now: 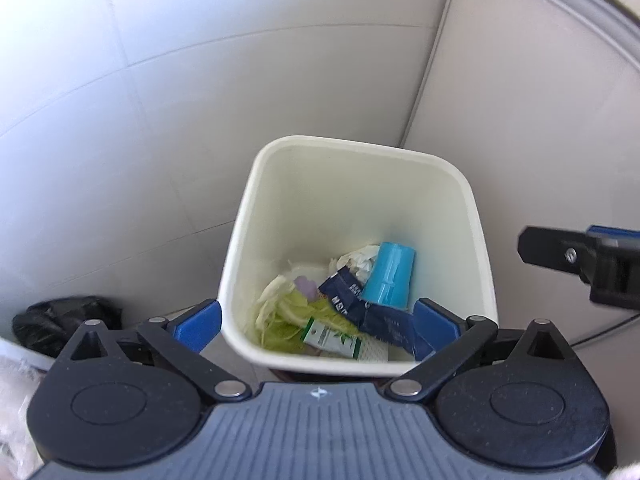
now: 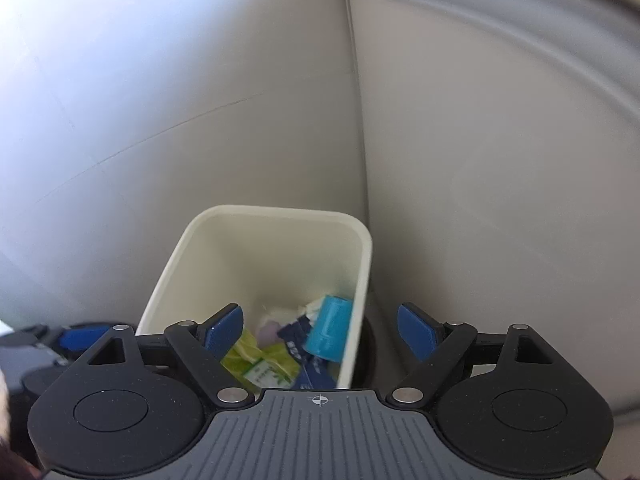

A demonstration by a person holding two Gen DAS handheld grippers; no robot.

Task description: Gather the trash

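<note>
Black bag (image 1: pixel 64 322) left of bin (image 1: pixel 476 216), near wall.

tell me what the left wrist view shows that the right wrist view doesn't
Only the left wrist view shows a black bag on the floor left of the bin, cabbage scraps in full, and the right gripper entering from the side. Only the right wrist view shows the left gripper at its lower left edge. Both show the bin holding a blue cup, dark wrappers and a green carton, with open fingers and nothing held.
</note>
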